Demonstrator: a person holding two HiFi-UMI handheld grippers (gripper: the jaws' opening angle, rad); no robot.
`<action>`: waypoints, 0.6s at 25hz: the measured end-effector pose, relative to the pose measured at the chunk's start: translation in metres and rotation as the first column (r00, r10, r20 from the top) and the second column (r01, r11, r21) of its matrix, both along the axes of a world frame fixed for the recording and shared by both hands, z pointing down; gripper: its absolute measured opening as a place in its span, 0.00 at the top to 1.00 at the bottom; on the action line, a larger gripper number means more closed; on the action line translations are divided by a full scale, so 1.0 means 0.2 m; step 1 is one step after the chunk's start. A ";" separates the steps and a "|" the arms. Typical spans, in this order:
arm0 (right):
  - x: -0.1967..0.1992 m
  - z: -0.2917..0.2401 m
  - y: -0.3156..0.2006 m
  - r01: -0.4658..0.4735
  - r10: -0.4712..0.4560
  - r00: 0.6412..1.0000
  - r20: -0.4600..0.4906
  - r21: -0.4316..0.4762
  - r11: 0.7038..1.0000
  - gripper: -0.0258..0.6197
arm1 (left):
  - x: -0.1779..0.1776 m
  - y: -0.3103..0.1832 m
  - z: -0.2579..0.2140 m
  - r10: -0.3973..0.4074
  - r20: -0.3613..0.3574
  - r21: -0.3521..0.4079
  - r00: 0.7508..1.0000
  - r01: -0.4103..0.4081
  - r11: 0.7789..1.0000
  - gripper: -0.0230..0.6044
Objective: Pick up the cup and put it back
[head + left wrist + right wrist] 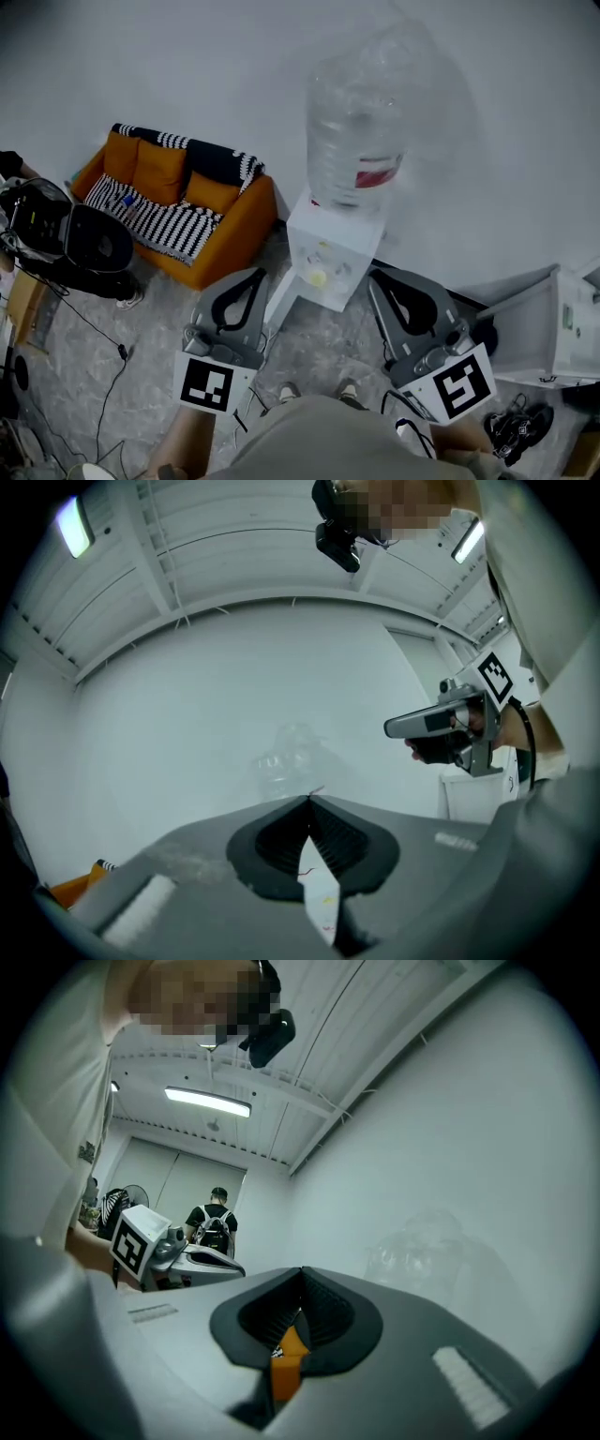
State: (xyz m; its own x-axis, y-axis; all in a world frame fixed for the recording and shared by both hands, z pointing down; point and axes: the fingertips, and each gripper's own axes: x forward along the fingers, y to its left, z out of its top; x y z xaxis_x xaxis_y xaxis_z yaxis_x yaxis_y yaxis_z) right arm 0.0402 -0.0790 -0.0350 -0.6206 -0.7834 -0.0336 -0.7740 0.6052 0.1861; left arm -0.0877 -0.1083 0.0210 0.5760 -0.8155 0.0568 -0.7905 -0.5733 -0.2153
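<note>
Left tongs (251, 279) and right tongs (380, 281), both closed and empty, either side of white water dispenser (328, 262) bearing clear bottle (356, 131); orange sofa (178, 202) beyond.

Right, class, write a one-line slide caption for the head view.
Both shut and empty, left gripper and right gripper hover before a white water dispenser, orange sofa at left.
</note>
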 end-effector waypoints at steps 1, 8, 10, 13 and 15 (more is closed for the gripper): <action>0.01 0.01 0.00 0.001 -0.001 1.000 0.000 -0.005 1.000 0.96 | 0.00 -0.01 0.01 -0.008 -0.001 -0.002 1.000 0.008 1.000 0.96; 0.07 0.06 0.01 -0.020 0.020 1.000 -0.003 -0.021 1.000 0.96 | 0.02 0.04 0.05 -0.030 -0.020 -0.011 0.999 0.029 1.000 0.96; 0.08 0.07 0.02 -0.024 0.024 1.000 -0.007 -0.031 0.999 0.96 | 0.02 0.06 0.06 -0.041 -0.018 -0.017 0.999 0.041 0.999 0.96; 0.09 0.09 0.04 -0.028 0.028 1.000 -0.014 -0.038 0.999 0.96 | 0.00 0.08 0.07 -0.057 -0.018 -0.021 0.998 0.056 0.998 0.96; 0.10 0.09 0.05 -0.029 0.029 0.999 -0.017 -0.038 0.999 0.96 | -0.01 0.10 0.07 -0.067 -0.023 -0.022 0.998 0.066 0.998 0.96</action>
